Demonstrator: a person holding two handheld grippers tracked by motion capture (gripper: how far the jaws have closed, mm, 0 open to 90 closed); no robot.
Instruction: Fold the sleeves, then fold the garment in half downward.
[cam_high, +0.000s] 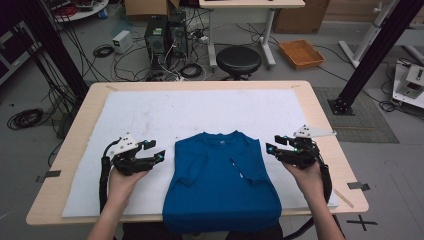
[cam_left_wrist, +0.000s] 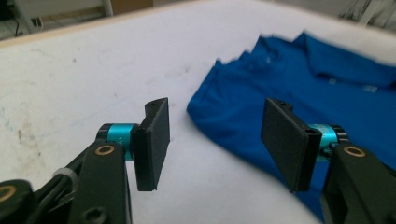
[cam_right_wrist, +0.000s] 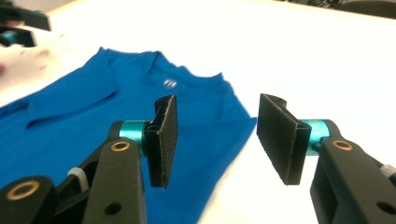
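Both sleeves folded in, the blue T-shirt is lying mid-mat, overhanging the table's near edge, left gripper and right gripper flanking it wide-jawed, empty; a one-sided pull risks unfolding it.

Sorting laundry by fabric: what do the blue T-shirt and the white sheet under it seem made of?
The blue short-sleeved T-shirt looks like soft matte knit, perhaps cotton: it lies limp with folded sleeves. The white table cover looks like matte felt or paper, faintly stained; which one is unclear.
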